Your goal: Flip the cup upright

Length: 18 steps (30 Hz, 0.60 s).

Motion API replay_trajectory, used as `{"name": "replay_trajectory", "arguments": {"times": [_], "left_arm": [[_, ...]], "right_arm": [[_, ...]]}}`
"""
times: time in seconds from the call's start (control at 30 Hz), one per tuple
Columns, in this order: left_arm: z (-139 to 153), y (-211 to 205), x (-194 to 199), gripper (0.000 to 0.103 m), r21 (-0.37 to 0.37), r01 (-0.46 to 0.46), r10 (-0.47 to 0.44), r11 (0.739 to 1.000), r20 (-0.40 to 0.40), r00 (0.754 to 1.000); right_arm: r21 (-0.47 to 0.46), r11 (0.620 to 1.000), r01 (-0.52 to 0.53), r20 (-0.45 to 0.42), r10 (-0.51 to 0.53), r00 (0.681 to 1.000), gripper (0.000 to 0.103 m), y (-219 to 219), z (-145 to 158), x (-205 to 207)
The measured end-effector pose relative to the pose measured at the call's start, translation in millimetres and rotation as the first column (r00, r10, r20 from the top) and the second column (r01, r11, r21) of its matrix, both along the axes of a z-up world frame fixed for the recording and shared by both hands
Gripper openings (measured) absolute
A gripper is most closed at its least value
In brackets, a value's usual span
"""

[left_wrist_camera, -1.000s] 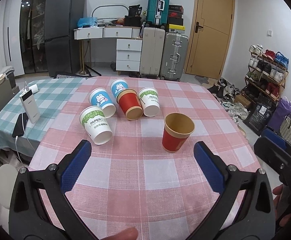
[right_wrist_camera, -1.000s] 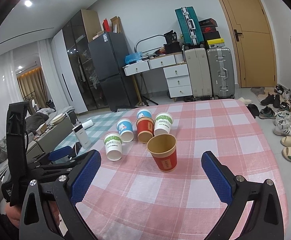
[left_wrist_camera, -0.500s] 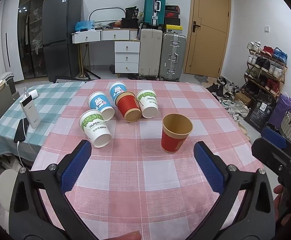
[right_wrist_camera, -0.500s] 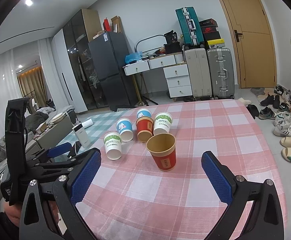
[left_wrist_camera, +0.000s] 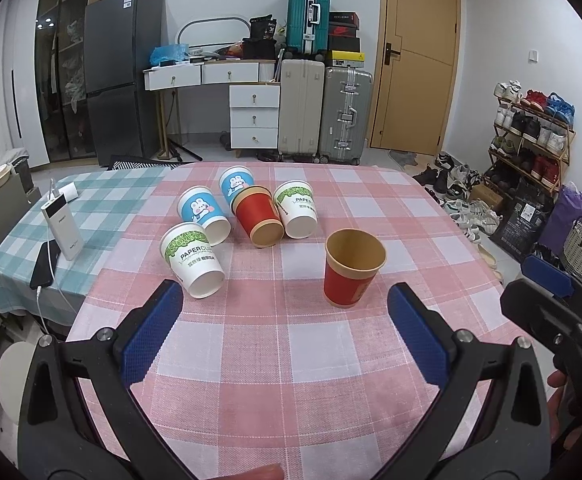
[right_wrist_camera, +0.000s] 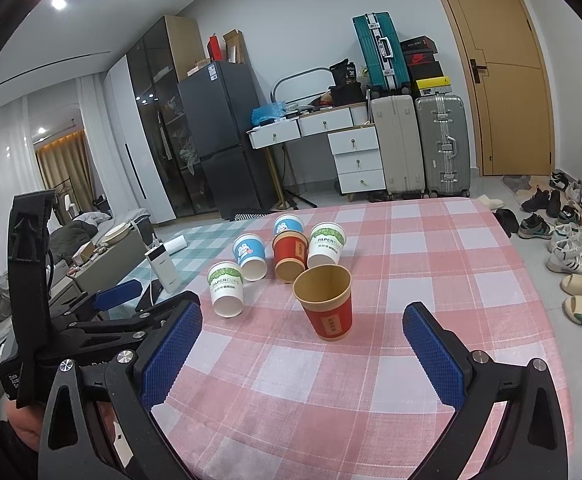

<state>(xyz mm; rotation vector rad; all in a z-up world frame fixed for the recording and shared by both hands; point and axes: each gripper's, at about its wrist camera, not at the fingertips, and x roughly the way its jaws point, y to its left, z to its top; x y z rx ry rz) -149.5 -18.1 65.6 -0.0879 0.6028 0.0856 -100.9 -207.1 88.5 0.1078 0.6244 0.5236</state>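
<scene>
The upright red paper cup with a tan rim and tan interior (left_wrist_camera: 351,270) (right_wrist_camera: 327,306) stands mouth-up on the desk covered with a pink-and-white checked cloth (left_wrist_camera: 275,360) (right_wrist_camera: 331,392), apart from the other cups and nearest the grippers.

Five more paper cups lie on their sides beyond it, mouths toward the cameras:
- the red paper cup with a tan rim (left_wrist_camera: 257,218) (right_wrist_camera: 289,254), in the middle of the group;
- the white paper cup with a green leaf band (left_wrist_camera: 297,210) (right_wrist_camera: 325,246), just beside that red cup on the right (contact cannot be told);
- the rear blue paper cup with a rabbit print (left_wrist_camera: 235,184) (right_wrist_camera: 288,224), behind the lying red cup;
- the front blue paper cup with a rabbit print (left_wrist_camera: 203,214) (right_wrist_camera: 250,254), left of the lying red cup;
- the white paper cup printed "PAPERCUP" (left_wrist_camera: 193,260) (right_wrist_camera: 227,288), nearest on the left.

The left gripper (left_wrist_camera: 283,328) hangs over the near part of the desk with its blue-padded fingers (left_wrist_camera: 151,328) spread wide, holding nothing. The right gripper (right_wrist_camera: 303,352) is likewise spread wide and empty, with the upright cup lying ahead between its fingers (right_wrist_camera: 435,352).

A white power bank (left_wrist_camera: 62,226) stands on the adjoining teal checked cloth (left_wrist_camera: 103,200) to the left.
</scene>
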Motion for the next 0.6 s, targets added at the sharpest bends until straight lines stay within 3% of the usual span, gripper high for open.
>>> {"name": "replay_trajectory", "arguments": {"times": [0.6], "left_arm": [[0.8, -0.8, -0.6, 0.102, 0.002, -0.001, 0.001, 1.0, 0.0, 1.0]], "right_arm": [[0.0, 1.0, -0.006, -0.004, 0.006, 1.0, 0.103, 2.4, -0.9, -0.9]]}}
